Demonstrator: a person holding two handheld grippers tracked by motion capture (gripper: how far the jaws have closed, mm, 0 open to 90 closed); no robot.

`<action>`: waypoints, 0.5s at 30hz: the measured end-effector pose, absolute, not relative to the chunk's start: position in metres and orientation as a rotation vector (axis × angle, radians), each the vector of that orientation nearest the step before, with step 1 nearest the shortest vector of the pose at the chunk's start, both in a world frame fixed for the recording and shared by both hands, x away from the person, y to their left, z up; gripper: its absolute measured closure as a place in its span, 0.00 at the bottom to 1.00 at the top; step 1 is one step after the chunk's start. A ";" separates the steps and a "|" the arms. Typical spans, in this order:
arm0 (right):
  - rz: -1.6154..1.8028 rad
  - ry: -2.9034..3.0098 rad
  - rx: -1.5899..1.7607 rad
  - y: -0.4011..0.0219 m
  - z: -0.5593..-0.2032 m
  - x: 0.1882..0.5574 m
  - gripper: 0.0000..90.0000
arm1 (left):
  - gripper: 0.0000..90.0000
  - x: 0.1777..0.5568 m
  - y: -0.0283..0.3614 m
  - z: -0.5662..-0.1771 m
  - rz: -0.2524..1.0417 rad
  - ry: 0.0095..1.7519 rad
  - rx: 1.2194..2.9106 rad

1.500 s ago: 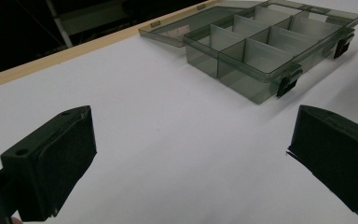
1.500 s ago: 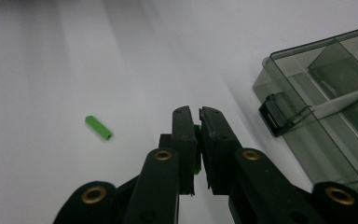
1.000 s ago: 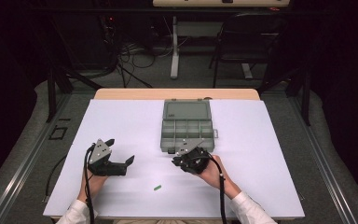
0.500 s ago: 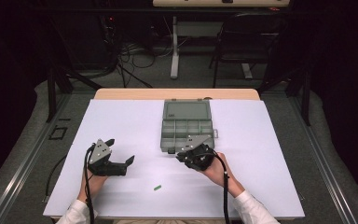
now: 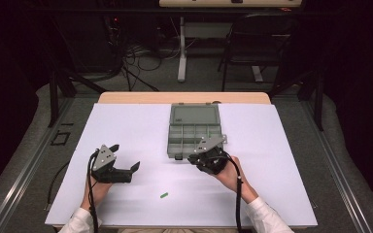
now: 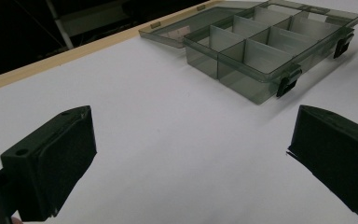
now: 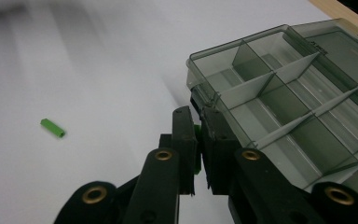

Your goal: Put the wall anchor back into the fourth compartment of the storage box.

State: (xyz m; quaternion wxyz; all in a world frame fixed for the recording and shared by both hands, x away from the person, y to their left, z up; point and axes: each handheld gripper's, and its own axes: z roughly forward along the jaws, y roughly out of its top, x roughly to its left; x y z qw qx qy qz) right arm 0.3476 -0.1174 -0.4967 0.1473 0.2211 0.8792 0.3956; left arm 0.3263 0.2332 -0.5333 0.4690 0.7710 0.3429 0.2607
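One green piece (image 7: 197, 149) sits pinched in the right gripper (image 7: 198, 122) — the compartment box (image 7: 279, 107) lies just beside, ahead-right.

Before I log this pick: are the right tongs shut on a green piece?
Shut on it: the right tongs pinch a small green piece beside the organiser box.

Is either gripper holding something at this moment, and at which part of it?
The right gripper is shut on a small green piece, pinched across its sides; most of it is hidden. The left gripper is open and holds nothing.
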 end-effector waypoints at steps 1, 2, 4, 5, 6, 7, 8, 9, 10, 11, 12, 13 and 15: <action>1.136 2.527 0.642 -0.118 -0.496 0.348 0.94 | 0.00 0.326 0.233 -0.533 0.637 0.842 1.889; 1.139 2.524 0.646 -0.119 -0.496 0.348 0.94 | 0.00 0.326 0.233 -0.533 0.638 0.841 1.890; 1.137 2.520 0.647 -0.120 -0.496 0.349 0.94 | 0.00 0.326 0.233 -0.533 0.638 0.841 1.889; 1.134 2.520 0.653 -0.121 -0.496 0.349 0.94 | 0.00 0.326 0.233 -0.533 0.638 0.841 1.890; 1.131 2.519 0.655 -0.121 -0.495 0.349 0.94 | 0.00 0.326 0.233 -0.533 0.639 0.841 1.890; 1.134 2.516 0.660 -0.122 -0.495 0.349 0.94 | 0.00 0.326 0.233 -0.533 0.639 0.840 1.890; 1.137 2.512 0.658 -0.122 -0.495 0.350 0.94 | 0.00 0.326 0.233 -0.533 0.639 0.840 1.889; 1.133 2.509 0.663 -0.123 -0.494 0.350 0.94 | 0.00 0.326 0.233 -0.533 0.641 0.841 1.889; 1.134 2.505 0.660 -0.124 -0.494 0.350 0.94 | 0.00 0.326 0.233 -0.533 0.642 0.841 1.889; 1.133 2.510 0.672 -0.125 -0.494 0.351 0.94 | 0.00 0.326 0.233 -0.533 0.641 0.841 1.889; 1.136 2.500 0.668 -0.125 -0.494 0.351 0.94 | 0.00 0.326 0.233 -0.533 0.642 0.841 1.889; 1.132 2.500 0.673 -0.126 -0.493 0.351 0.94 | 0.00 0.326 0.233 -0.533 0.642 0.841 1.890; 1.128 2.494 0.681 -0.127 -0.492 0.352 0.94 | 0.00 0.326 0.233 -0.533 0.638 0.841 1.889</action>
